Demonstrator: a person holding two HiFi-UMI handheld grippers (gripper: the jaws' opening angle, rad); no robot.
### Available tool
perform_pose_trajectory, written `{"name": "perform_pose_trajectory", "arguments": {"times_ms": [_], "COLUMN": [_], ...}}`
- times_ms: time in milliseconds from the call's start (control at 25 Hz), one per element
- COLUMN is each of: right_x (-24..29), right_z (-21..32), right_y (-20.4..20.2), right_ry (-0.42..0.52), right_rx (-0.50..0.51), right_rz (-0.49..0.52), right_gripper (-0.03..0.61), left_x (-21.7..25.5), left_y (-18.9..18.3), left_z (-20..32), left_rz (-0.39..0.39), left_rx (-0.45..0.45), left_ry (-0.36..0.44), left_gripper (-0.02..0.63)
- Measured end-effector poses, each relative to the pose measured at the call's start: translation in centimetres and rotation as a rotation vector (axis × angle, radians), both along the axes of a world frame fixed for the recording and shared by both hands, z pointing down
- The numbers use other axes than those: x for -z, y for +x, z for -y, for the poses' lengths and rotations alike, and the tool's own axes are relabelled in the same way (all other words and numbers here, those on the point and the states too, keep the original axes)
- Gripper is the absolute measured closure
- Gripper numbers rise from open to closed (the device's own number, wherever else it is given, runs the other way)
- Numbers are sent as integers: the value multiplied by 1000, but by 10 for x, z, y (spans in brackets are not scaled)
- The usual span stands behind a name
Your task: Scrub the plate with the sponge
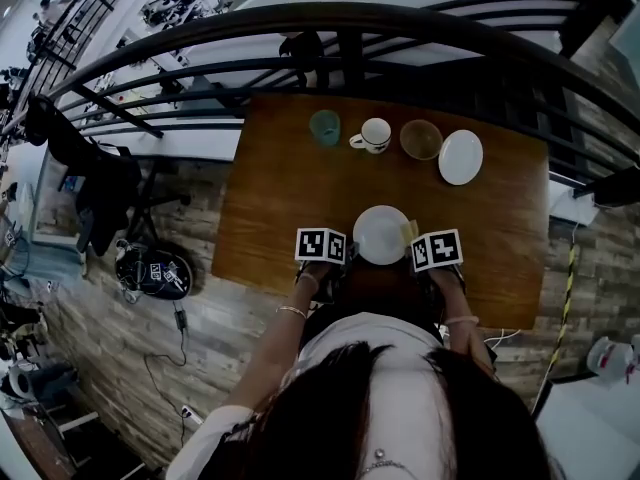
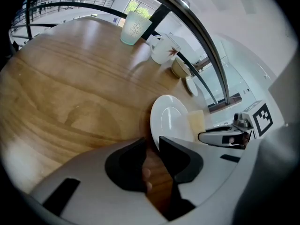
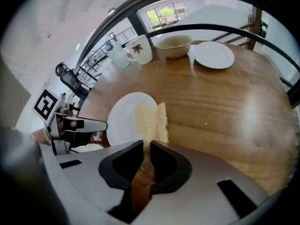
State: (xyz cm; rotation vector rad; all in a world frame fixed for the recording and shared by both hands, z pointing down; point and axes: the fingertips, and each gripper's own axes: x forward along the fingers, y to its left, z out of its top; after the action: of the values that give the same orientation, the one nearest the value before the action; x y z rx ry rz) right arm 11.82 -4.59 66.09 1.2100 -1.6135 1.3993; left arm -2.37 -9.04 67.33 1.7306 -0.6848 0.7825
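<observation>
White plate (image 1: 381,234), yellow sponge (image 3: 152,121), brown table (image 1: 270,188)

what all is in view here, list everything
table: 1, brown wood, under everything
near plate: 1, white, table's near edge, rim between the left jaws
far plate: 1, white, right end of back row
bowl: 1, tan, left of far plate
mug: 1, white, left of bowl
cup: 1, pale green, left end of row
sponge: 1, pale yellow, at near plate's right edge
railing: 1, black, beyond table
left gripper: 1, grey, grips near plate
right gripper: 1, grey, clamps sponge
</observation>
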Motion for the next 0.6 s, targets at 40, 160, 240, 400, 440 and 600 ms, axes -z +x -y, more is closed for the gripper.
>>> {"name": "perform_pose_trajectory", "arguments": {"times_ms": [40,160,240,400,440,600], "right_x": [0,1,0,-3,-3,1], "right_z": [0,0,-1,-5,-5,-6], "right_y": [-6,-27,-42,-77,-86,-114], "right_ry": [-4,-14,-26,-54,-60,-79], "right_rx": [16,69,116,215,231,265], "right_rz": [2,19,33,67,81,142], "right_gripper": [511,510,511,511,511,511], "left_x": [0,2,2,3,3,3], "left_y": [-1,-1,0,0,-1,-2], "left_z": [0,0,-1,-1,-1,-1], "left_rz": [-2,-7,-10,-13,-15,-25], "left_rx": [0,2,1,6,7,12], "left_ry": [-1,-6,-7,-14,-16,-23], "left_gripper": [518,518,518,519,520,520]}}
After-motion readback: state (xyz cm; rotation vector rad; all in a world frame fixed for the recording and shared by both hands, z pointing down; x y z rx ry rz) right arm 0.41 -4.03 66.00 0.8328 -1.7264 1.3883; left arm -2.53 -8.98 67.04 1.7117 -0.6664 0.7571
